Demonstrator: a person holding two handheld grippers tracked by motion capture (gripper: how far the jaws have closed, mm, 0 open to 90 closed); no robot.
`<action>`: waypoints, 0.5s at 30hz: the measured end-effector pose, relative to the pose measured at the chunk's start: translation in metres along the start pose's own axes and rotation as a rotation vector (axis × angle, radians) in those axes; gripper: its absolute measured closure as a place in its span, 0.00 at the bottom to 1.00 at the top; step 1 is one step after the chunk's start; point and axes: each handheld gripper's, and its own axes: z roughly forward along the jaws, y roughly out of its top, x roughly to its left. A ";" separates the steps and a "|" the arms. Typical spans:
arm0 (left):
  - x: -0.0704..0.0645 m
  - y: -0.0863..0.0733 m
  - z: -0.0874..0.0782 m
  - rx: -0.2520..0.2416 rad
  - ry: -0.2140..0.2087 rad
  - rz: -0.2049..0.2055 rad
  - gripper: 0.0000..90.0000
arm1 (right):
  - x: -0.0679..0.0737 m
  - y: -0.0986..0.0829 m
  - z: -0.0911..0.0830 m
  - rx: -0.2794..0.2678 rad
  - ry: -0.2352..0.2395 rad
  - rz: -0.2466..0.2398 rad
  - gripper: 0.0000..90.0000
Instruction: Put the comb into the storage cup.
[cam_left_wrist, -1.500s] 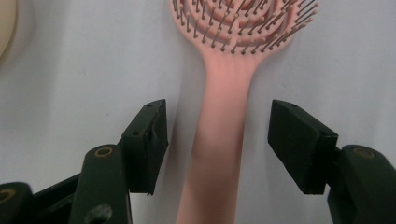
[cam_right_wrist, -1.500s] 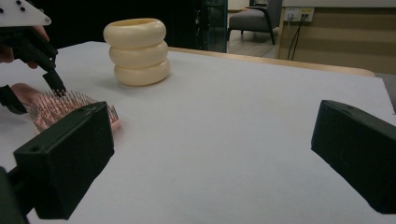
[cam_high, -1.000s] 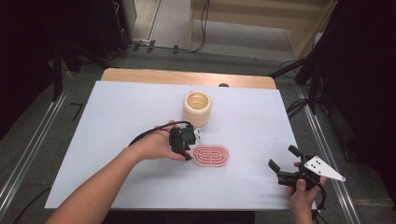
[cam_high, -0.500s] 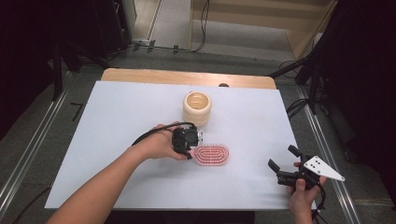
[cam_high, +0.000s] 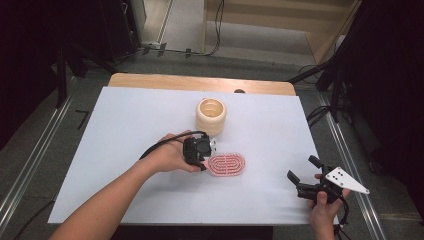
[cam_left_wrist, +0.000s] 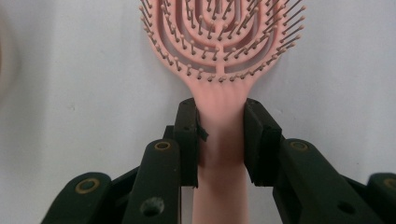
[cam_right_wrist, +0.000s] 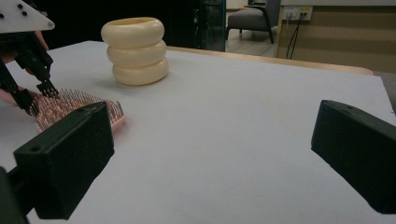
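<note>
One pink hairbrush (cam_high: 227, 164) and one cream ribbed holder (cam_high: 211, 115) lay on the table (cam_high: 125, 115); the left gripper (cam_left_wrist: 219, 135) clamped the brush's handle; the right gripper (cam_high: 304, 175) stood apart, jaws wide.

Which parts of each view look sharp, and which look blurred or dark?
Left gripper view: hairbrush bristles crisp, tongs soft at the bottom. Right gripper view: cream holder sharp, near tongs blurred. High view: white table evenly lit, surroundings dark.
</note>
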 end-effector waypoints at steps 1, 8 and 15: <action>-0.001 0.000 0.000 -0.002 -0.001 -0.007 0.78 | 0.000 0.000 0.000 0.000 0.000 0.001 0.00; 0.001 -0.003 -0.004 -0.053 0.003 -0.036 0.78 | 0.000 0.000 0.000 0.002 -0.001 -0.002 0.00; 0.000 -0.005 -0.009 -0.087 0.009 -0.052 0.78 | 0.000 0.000 0.000 0.001 -0.001 0.000 0.00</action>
